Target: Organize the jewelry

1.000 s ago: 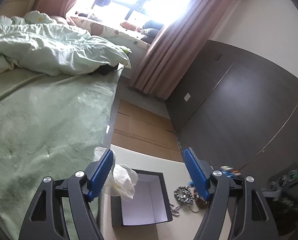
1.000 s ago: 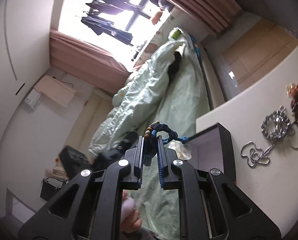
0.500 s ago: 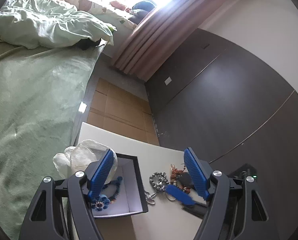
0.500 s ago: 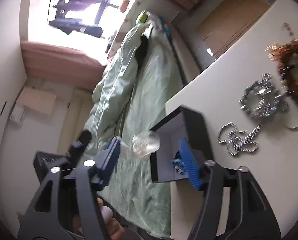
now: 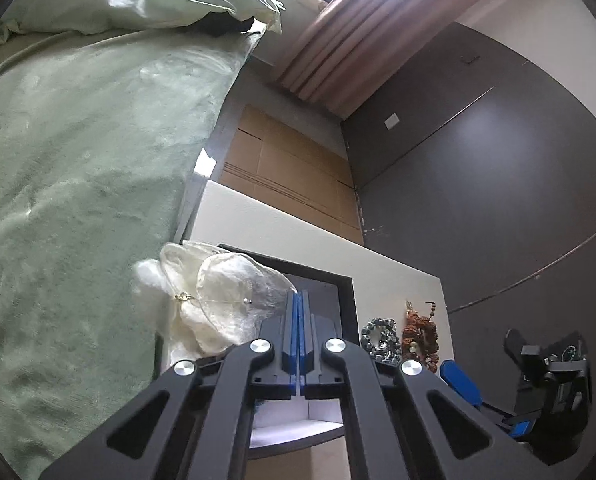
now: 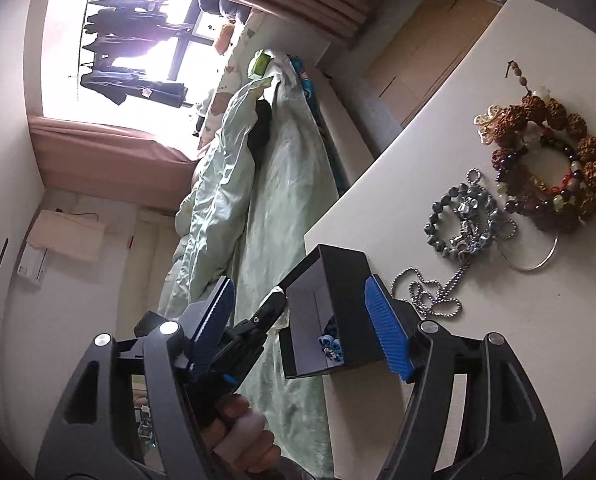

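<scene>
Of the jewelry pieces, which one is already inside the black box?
The blue flower bracelet, lying in the black box. The grey bead bracelet, ball chain and brown bead bracelet lie on the table.

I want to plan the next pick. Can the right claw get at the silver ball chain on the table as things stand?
Probably yes. The right claw stands open and empty, and the silver ball chain lies bare on the table beside the black box, with nothing over it.

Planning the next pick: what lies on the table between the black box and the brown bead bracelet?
In the right wrist view, a silver ball chain and a grey bead bracelet.
</scene>
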`<state>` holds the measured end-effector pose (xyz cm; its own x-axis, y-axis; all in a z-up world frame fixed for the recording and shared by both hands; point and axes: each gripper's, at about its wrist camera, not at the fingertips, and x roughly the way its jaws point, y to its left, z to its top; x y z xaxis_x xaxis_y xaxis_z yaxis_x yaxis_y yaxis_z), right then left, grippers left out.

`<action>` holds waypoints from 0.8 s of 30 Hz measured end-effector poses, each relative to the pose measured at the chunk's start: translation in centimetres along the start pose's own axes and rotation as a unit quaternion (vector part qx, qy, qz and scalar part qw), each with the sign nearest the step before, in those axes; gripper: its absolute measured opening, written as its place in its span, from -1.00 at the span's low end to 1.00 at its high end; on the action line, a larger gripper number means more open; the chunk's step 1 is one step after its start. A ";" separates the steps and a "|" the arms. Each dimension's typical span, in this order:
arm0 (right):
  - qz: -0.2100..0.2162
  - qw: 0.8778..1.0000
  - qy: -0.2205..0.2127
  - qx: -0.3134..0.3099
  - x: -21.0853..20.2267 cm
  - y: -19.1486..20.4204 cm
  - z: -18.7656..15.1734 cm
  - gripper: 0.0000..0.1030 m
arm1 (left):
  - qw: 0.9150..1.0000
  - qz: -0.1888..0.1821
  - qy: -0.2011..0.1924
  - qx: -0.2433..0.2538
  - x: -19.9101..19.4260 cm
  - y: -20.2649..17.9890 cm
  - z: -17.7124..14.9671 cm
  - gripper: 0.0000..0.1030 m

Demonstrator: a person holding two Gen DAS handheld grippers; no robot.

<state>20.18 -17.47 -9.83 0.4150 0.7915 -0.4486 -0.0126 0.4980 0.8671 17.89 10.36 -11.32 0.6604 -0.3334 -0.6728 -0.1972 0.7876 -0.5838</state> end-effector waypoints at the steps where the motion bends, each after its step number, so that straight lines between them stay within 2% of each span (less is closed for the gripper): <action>1: -0.001 1.000 0.000 0.001 0.0 0.0 0.1 0.33 | 1.000 -0.001 0.001 0.002 -0.1 -0.1 -0.1 -1.00; 4: -0.006 1.000 -0.002 0.003 -0.2 -0.1 0.2 0.33 | 1.000 -0.005 0.000 0.008 -0.4 -0.7 -0.2 -1.00; 11: -0.004 1.000 -0.015 0.011 -1.7 -0.5 0.7 0.33 | 0.997 -0.077 0.023 0.012 -0.1 -3.1 -0.8 -1.00; 14: -0.003 1.000 -0.021 0.017 -2.3 -0.7 0.9 0.33 | 0.996 -0.085 0.036 0.015 0.6 -3.7 -1.2 -1.00; 16: -0.003 1.000 -0.024 0.020 -2.6 -0.9 1.0 0.33 | 0.996 -0.074 0.036 0.024 0.8 -4.1 -1.4 -1.00; 17: -0.002 1.000 -0.024 0.020 -2.7 -0.9 1.0 0.33 | 0.997 -0.065 0.034 0.025 0.8 -4.2 -1.3 -0.94; 18: -0.002 1.000 -0.024 0.021 -2.7 -0.9 1.0 0.33 | 0.997 -0.056 0.035 0.027 0.9 -4.2 -1.2 -0.74; 20: -0.001 1.000 -0.023 0.020 -2.9 -0.9 1.0 0.33 | 0.998 -0.046 0.022 0.023 0.4 -4.3 -1.0 0.77; 21: -0.001 1.000 -0.024 0.019 -3.0 -0.9 1.0 0.33 | 0.999 -0.043 -0.002 0.018 -0.5 -4.1 -0.9 0.85; 22: -0.001 1.000 -0.025 0.018 -3.2 -0.9 1.1 0.33 | 0.999 -0.039 -0.027 0.021 -1.4 -4.1 -0.9 0.83; 24: -0.004 0.999 -0.027 0.017 -3.6 -0.9 1.2 0.33 | 0.999 -0.033 -0.027 0.033 -1.9 -4.5 -0.9 0.81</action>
<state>19.79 -21.21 -8.77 0.4635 0.7671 -0.4435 0.0221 0.4904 0.8712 16.88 7.01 -7.80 0.7093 -0.3588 -0.6068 -0.1040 0.7981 -0.5935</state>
